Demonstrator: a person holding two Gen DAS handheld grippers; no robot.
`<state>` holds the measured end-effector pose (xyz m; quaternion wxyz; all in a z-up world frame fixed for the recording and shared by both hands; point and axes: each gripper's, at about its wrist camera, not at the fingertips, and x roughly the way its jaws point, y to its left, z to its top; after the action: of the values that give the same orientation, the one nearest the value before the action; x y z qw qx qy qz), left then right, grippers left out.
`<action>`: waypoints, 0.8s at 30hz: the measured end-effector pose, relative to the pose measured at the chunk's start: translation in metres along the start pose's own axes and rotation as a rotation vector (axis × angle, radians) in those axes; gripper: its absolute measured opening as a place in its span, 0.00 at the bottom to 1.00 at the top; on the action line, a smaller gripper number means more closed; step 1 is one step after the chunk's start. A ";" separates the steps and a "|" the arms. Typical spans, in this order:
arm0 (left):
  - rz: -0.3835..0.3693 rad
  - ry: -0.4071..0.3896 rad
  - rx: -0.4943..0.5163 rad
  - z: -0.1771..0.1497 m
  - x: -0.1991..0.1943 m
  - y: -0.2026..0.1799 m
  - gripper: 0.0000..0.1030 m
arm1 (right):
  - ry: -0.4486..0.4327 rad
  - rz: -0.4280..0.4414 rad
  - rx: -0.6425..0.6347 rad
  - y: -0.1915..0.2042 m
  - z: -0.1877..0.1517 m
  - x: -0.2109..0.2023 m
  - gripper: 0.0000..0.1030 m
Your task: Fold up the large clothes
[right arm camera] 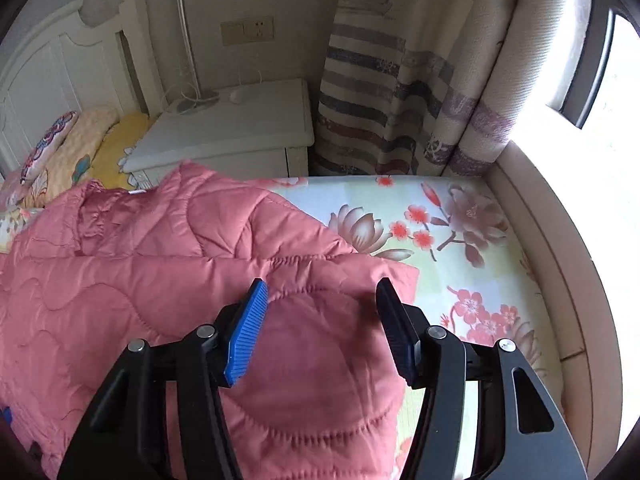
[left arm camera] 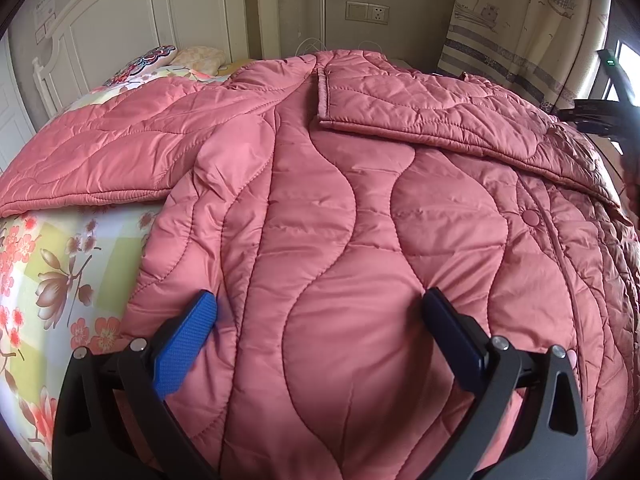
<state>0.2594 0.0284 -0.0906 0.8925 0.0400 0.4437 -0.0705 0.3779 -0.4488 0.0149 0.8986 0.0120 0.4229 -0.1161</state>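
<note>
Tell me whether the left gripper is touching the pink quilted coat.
Cannot tell. In the left wrist view the open left gripper straddles the pink quilted coat, with neither contact nor gap plain.

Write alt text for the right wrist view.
An open right gripper with blue pads hovers over a pink quilted padded coat spread on a floral-print bedsheet. Behind stand a white bedside table and striped curtains.

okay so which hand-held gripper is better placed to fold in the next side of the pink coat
Left, probably. One sleeve already lies folded across the pink coat, while the other sleeve is still spread out on the left hand-held gripper's side. The right hand-held gripper hangs open over the coat's other edge.
</note>
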 end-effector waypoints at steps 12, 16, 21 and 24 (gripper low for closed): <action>-0.001 -0.001 -0.002 -0.001 0.000 0.000 0.98 | -0.059 -0.003 -0.093 0.014 -0.061 -0.048 0.79; -0.001 -0.001 -0.002 -0.001 0.001 0.000 0.98 | -0.059 -0.032 -0.204 0.038 -0.079 -0.051 0.81; -0.014 -0.007 -0.011 -0.001 0.000 0.003 0.98 | -0.004 -0.016 -0.178 0.031 -0.092 -0.033 0.80; -0.023 -0.011 -0.018 -0.002 -0.002 0.004 0.98 | -0.103 0.026 -0.168 0.043 -0.102 -0.082 0.80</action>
<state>0.2578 0.0331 -0.0900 0.8943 0.0268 0.4399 -0.0770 0.2596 -0.3782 0.0091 0.9185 -0.0639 0.3841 -0.0691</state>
